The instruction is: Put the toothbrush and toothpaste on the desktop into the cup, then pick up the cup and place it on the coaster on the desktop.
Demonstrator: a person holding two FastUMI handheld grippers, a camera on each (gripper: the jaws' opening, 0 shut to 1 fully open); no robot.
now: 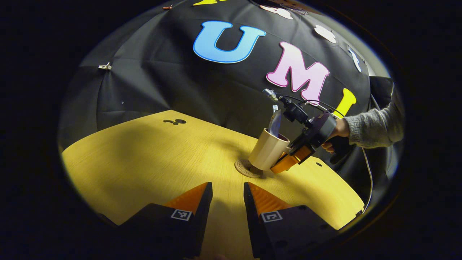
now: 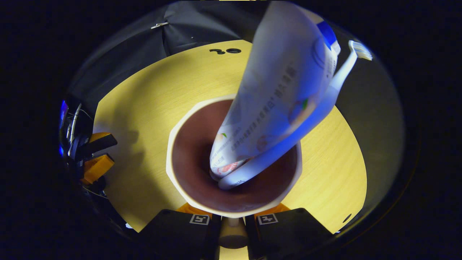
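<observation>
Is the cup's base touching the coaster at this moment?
Cannot tell. In the left gripper view the cup is tilted in the right gripper, its lower edge overlapping the coaster, with neither gap nor contact plain.

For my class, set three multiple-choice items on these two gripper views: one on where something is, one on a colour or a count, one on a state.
1. Where are the toothpaste and toothbrush?
A. flat on the desktop
B. standing in the cup
C. on the coaster

2. What colour is the inside of the cup?
A. dark reddish brown
B. green
C. white

3. How does the cup sit in the left gripper view?
A. lying on its side on the desktop
B. upside down
C. tilted, its base at the coaster

Answers:
1 B: both lean out over the rim in the right gripper view.
2 A: the inner wall shows it, while the outside is cream.
3 C: the right gripper holds its handle and the cup leans over the coaster's edge.
</observation>
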